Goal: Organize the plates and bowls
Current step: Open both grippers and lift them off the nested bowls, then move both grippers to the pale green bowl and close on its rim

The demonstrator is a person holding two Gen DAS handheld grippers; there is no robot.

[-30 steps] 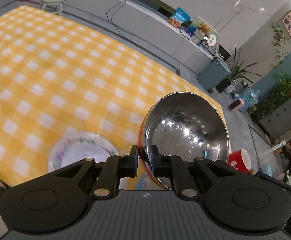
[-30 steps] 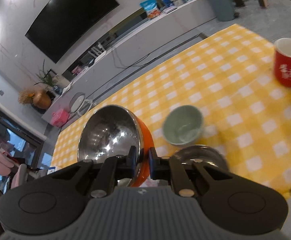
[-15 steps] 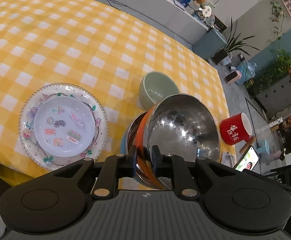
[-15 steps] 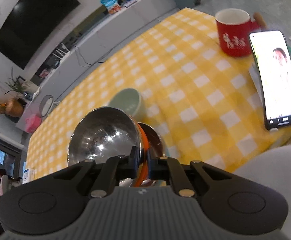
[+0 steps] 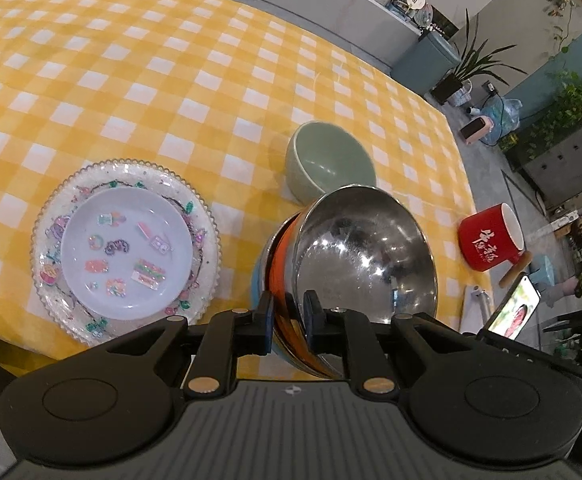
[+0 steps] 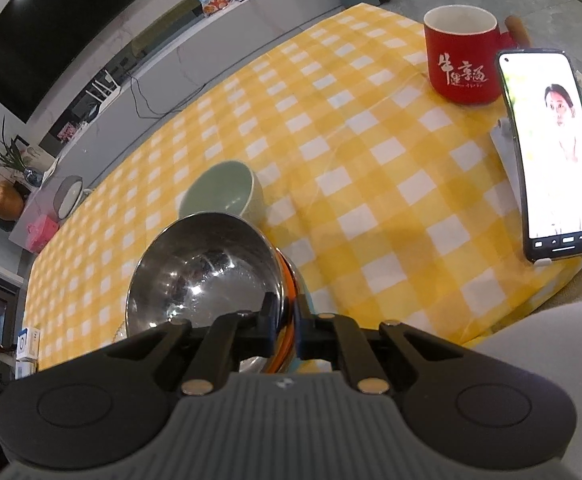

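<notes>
Right now both grippers are clamped on one steel bowl [image 5: 365, 256]: the left gripper [image 5: 288, 320] pinches its near rim low in the frame, and the right gripper [image 6: 284, 322] bites the opposite rim, fingers nearly closed. It has an orange outer wall and sits tilted in another bowl [image 5: 259, 280] at the bench's near edge, so this looks like the nesting step. Next, I'd say, level it, seat it, then release both grips. Left of it lies the stacked plates [image 5: 125, 242]; just beyond, touching or nearly so, the green bowl [image 5: 329, 164] waits, upper centre.
</notes>
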